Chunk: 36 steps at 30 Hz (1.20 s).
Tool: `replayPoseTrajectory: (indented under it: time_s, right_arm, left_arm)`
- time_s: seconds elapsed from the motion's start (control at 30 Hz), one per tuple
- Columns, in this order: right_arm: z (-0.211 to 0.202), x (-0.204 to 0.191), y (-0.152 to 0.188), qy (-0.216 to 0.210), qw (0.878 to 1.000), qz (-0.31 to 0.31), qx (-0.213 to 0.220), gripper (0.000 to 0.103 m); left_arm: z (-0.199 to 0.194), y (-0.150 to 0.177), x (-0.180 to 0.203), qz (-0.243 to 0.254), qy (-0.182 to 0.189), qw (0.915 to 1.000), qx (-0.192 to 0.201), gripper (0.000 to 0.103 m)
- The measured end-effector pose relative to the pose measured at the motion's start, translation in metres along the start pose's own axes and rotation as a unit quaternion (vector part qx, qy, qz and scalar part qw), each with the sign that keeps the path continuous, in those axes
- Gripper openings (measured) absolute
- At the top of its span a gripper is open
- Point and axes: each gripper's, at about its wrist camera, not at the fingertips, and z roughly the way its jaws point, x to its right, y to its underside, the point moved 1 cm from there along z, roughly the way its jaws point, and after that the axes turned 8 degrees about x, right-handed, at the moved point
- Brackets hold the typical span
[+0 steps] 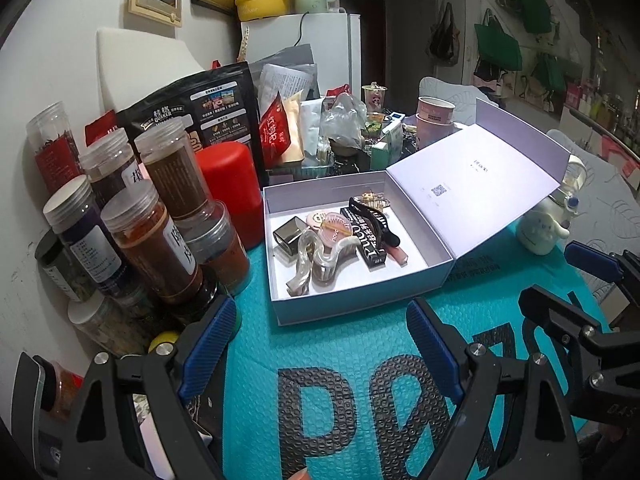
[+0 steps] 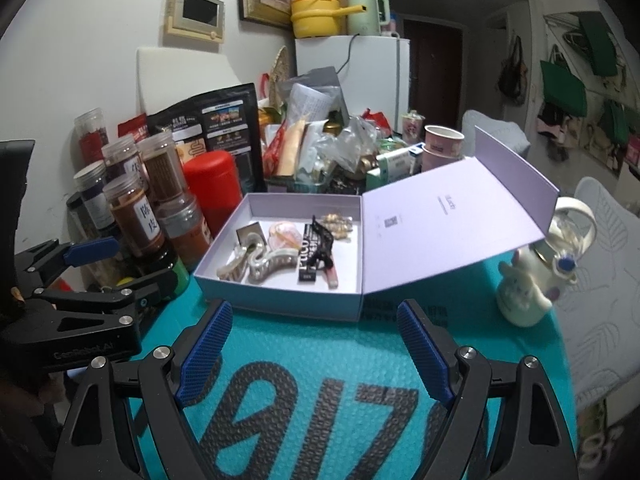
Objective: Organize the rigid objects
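The open lid of the box leaned out over the right side, with a little white mug sitting just under its edge. If a claw came in from the right, it could bump the lid or knock the mug over. On the left, a crowd of jars and a red can stood right beside the box, some of them stacked up. A wide claw swinging that way could tip them down. The things inside the box were packed close together: hair clips, a round pink case, a black packet and a small dark cube. Grabbing one could drag a neighbor along, I think.

The left claw was wide apart and held nothing. The box was in front of it, near its tips but not touching. The right claw was also spread apart with nothing in it. The box was just ahead of its tips, over the blue bubble mat. The box sat in the middle of the mat, with its things lying flat on the bottom.
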Motion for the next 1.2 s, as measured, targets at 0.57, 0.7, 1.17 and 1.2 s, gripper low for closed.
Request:
replayPoseTrajectory:
  time_s: [0.57, 0.7, 1.17, 1.2]
  right_arm:
    - [0.0071, -0.0003, 0.0042, -0.001, 1.000, 0.003, -0.010, 0.085]
    - [0.0076, 0.0000, 0.0044, -0.001, 1.000, 0.003, -0.011, 0.085]
    - [0.0081, 0.0002, 0.0064, -0.003, 1.000, 0.001, -0.013, 0.085]
    - [0.0081, 0.0003, 0.0064, -0.003, 1.000, 0.000, -0.013, 0.086]
  left_arm:
    - [0.0076, 0.0030, -0.0032, -0.006, -0.002, 0.9999, -0.015, 0.088]
    - [0.0061, 0.0030, -0.0029, -0.008, 0.001, 0.9999, -0.015, 0.088]
    - [0.0028, 0.0046, 0.0004, -0.005, 0.006, 0.9998, -0.018, 0.088]
    - [0.0031, 0.0045, -0.0004, -0.005, 0.008, 0.9998, -0.018, 0.088]
